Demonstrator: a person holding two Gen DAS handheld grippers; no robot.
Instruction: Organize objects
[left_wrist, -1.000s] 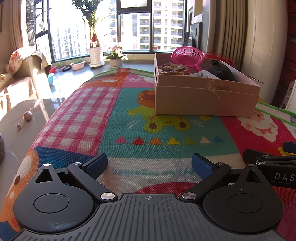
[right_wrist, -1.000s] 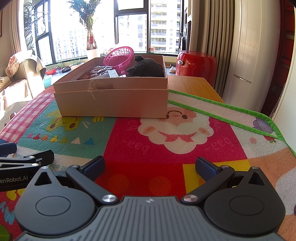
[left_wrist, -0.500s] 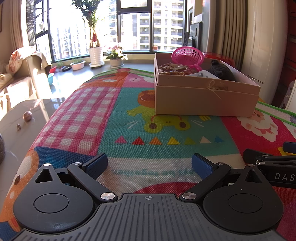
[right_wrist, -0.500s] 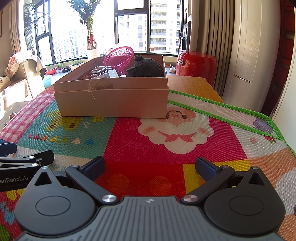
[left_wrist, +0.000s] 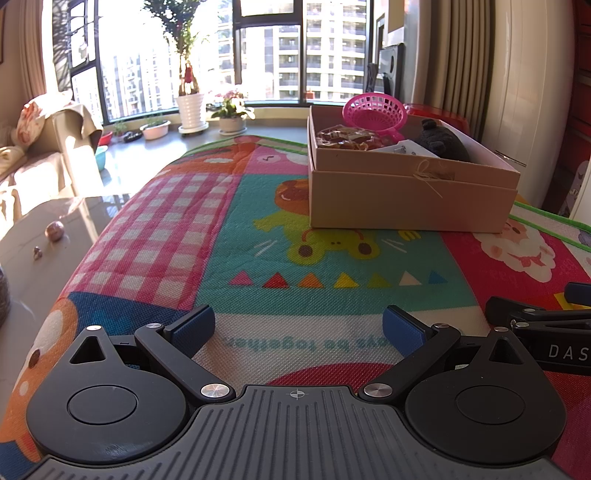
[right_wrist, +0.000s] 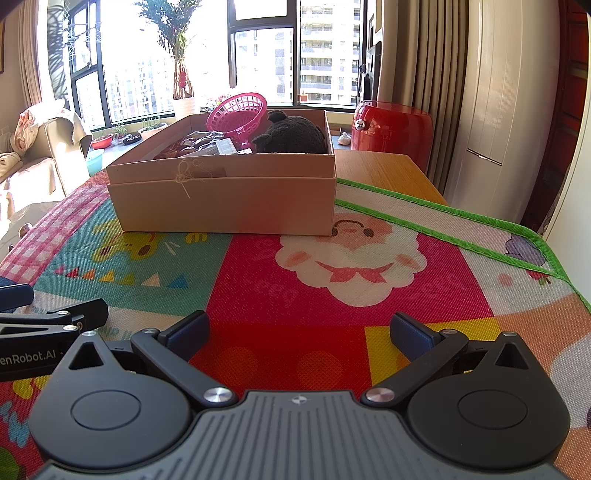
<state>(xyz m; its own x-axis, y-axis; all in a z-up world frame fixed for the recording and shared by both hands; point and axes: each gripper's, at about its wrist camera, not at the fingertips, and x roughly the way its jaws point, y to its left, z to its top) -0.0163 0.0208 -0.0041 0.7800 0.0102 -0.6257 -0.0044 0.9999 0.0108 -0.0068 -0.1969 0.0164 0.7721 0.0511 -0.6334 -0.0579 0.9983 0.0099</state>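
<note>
A tan cardboard box (left_wrist: 406, 192) (right_wrist: 225, 203) stands on the colourful play mat. Inside it lie a pink plastic basket (left_wrist: 373, 110) (right_wrist: 238, 112), a dark plush toy (left_wrist: 441, 142) (right_wrist: 291, 134), a wrapped brown snack packet (left_wrist: 345, 136) and a small white item (right_wrist: 225, 146). My left gripper (left_wrist: 299, 328) is open, low over the mat's near edge, well short of the box, nothing between its blue pads. My right gripper (right_wrist: 299, 330) is open too, over the red patch, empty. Each gripper's side shows at the other view's edge.
The play mat (left_wrist: 207, 229) covers a wooden table (right_wrist: 384, 170). A red stool (right_wrist: 391, 123) stands behind the table. A sofa (left_wrist: 40, 147) and potted plants (left_wrist: 192, 107) lie by the window at the left. A tall white unit (right_wrist: 498, 110) stands at the right.
</note>
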